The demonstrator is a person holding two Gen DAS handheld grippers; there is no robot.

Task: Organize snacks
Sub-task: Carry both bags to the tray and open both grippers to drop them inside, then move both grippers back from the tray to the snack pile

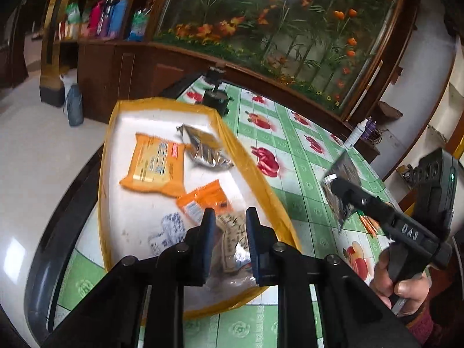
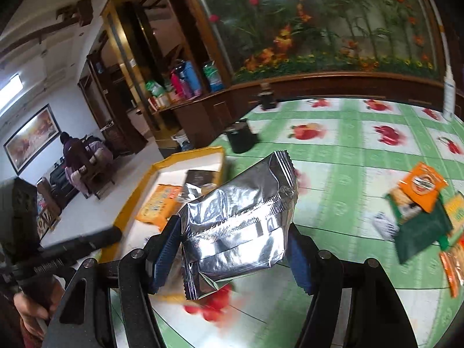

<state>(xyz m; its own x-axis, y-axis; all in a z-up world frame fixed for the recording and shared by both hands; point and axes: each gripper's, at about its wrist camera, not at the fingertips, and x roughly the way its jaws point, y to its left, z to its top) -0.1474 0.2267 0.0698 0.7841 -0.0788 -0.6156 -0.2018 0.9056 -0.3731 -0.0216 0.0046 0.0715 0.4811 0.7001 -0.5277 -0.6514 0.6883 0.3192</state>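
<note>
- The right hand-held gripper (image 2: 232, 242) is clamped wide on a silver foil packet (image 2: 240, 217), held above the counter (image 2: 348, 179) just right of the yellow-rimmed tray (image 2: 185, 156).
- The left hand-held gripper (image 1: 229, 246) is closed, nothing between its pads, over the tray's near end.
- Orange snack packets (image 1: 156, 165) lie inside the tray.
- More snack packets (image 2: 420, 203) lie on the counter, well right of the tray.
</note>
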